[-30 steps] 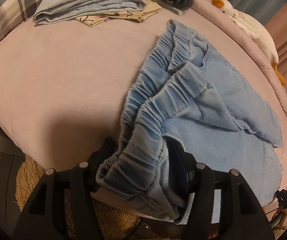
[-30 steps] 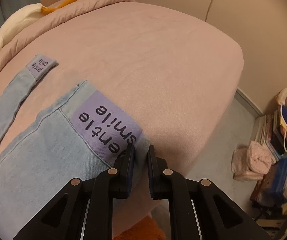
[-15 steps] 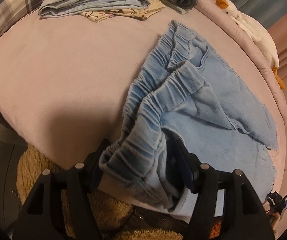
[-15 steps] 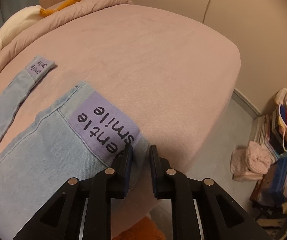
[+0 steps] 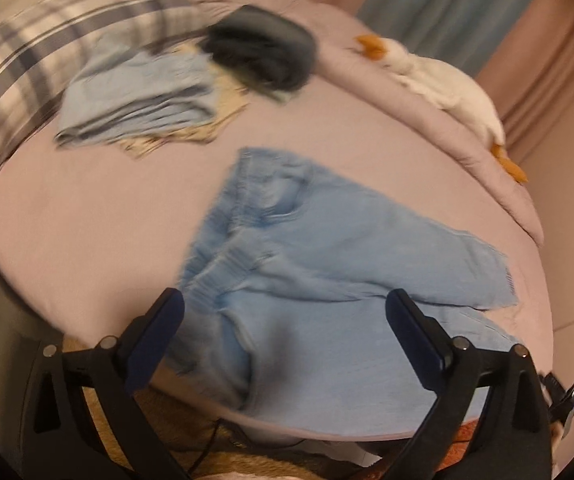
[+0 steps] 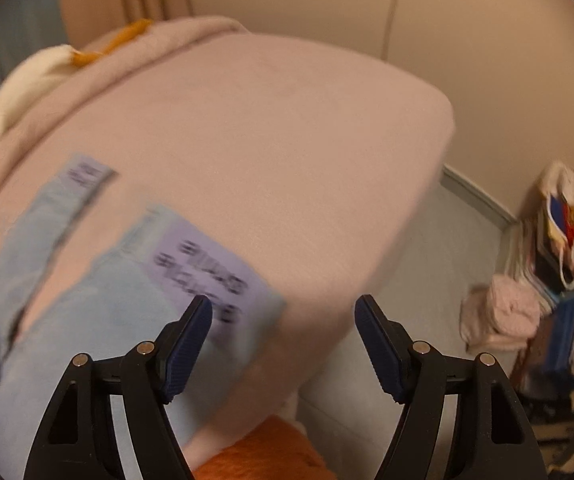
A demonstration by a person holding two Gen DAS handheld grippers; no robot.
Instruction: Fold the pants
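Light blue denim pants [image 5: 327, 264] lie on the pink bed [image 5: 95, 216], waistband toward the near left edge, legs running right. My left gripper [image 5: 285, 312] is open and empty above the waist end. In the right wrist view the leg cuff with its purple label [image 6: 207, 276] lies flat near the bed edge. A second labelled cuff [image 6: 87, 172] lies further back. My right gripper [image 6: 283, 320] is open and empty just off that cuff. Both views are motion-blurred.
A stack of folded clothes [image 5: 139, 100] and a dark garment [image 5: 263, 56] sit at the far side by a plaid pillow [image 5: 19, 52]. A white plush goose [image 5: 443, 80] lies along the back. Floor clutter [image 6: 559, 280] stands right of the bed. An orange rug [image 6: 263, 452] lies below.
Both grippers opened and let go of the pants: the left released the waistband, the right released the labelled cuff. Both pulled back and up a little; the pants now lie on the bed.
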